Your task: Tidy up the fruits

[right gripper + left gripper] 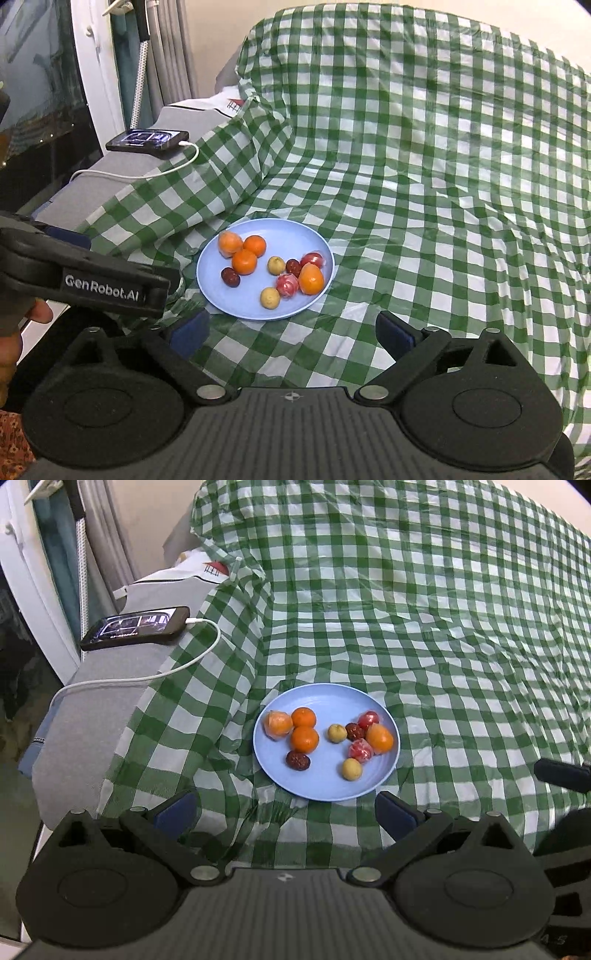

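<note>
A light blue plate (325,698) lies on the green checked cloth and shows in the right wrist view too (236,306). On it lie several fruits: oranges (304,739) at the left, one orange (379,738) at the right, two dark red dates (297,760), two yellow-green fruits (351,769) and wrapped red fruits (360,750). My left gripper (286,812) is open and empty, just short of the plate's near rim. My right gripper (291,332) is open and empty, near the plate's front right. The left gripper's body (85,273) shows at the left of the right wrist view.
The green checked cloth (424,609) covers a sofa seat and back. A phone (136,627) on a white charging cable (155,674) lies on the grey armrest (92,720) at the left. A window and curtain stand beyond it.
</note>
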A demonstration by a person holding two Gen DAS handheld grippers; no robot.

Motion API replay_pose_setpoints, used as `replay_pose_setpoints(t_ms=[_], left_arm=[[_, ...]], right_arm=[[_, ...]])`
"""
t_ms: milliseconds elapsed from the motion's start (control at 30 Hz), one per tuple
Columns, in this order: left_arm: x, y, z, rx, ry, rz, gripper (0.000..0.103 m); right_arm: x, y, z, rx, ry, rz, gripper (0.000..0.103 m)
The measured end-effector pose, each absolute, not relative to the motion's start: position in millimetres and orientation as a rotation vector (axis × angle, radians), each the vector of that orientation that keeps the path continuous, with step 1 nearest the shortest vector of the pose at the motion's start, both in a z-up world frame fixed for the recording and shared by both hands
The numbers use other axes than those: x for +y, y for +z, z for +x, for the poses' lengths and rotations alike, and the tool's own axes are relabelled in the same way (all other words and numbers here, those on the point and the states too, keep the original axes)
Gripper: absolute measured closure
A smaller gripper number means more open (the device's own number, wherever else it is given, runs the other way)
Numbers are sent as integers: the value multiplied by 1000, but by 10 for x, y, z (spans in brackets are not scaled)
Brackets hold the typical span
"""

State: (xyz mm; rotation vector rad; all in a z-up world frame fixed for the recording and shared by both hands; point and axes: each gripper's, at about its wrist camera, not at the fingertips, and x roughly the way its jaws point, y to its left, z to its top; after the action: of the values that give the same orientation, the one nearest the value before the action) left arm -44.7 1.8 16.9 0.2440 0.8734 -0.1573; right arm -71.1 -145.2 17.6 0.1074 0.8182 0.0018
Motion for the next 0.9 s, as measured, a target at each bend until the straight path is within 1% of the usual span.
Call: replay_pose_setpoints(t_ms=[367,733,900], left_arm=[[-30,191,-545,854,-93,268,0],[53,112,-467,940,-58,277,0],[104,97,-437,945,-48,261,0]], right_arm=[[-1421,228,-831,801,-10,88,6],[-1392,194,-851,810,-9,81,6],[-1375,173,-833,818,-7,76,6]])
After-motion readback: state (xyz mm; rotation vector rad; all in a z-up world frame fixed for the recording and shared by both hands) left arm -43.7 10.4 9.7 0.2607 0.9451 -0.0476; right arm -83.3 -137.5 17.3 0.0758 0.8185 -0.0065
